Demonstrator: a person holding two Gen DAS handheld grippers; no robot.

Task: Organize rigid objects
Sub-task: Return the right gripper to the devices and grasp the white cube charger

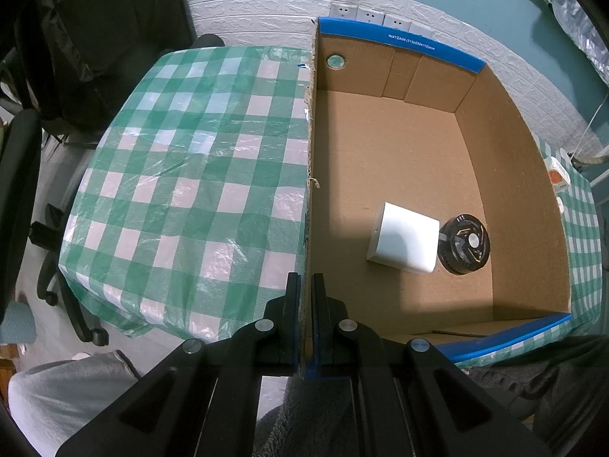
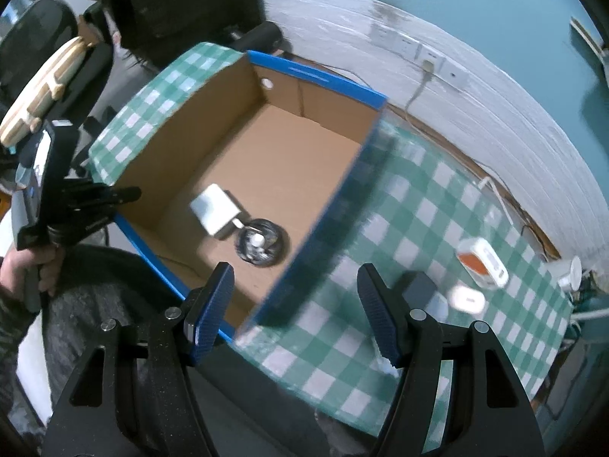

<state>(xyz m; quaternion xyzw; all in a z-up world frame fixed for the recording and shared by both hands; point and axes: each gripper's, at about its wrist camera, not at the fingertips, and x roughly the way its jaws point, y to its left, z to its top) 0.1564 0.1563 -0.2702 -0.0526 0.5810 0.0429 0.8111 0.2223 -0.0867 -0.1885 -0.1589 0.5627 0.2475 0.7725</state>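
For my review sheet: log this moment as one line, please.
left gripper: shut on box wall | right gripper: open, empty | in box: white block, black disc

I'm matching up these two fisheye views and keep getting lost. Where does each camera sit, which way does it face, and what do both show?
Left wrist: on the left gripper, looking steeply down; its jaws clamp the cardboard box wall; grey sleeve below.
Right wrist: on the right gripper, jaws open and empty, above the box's near corner; a hand holding the other gripper shows at left.
Shared: box, white block, black disc, checked tablecloth.
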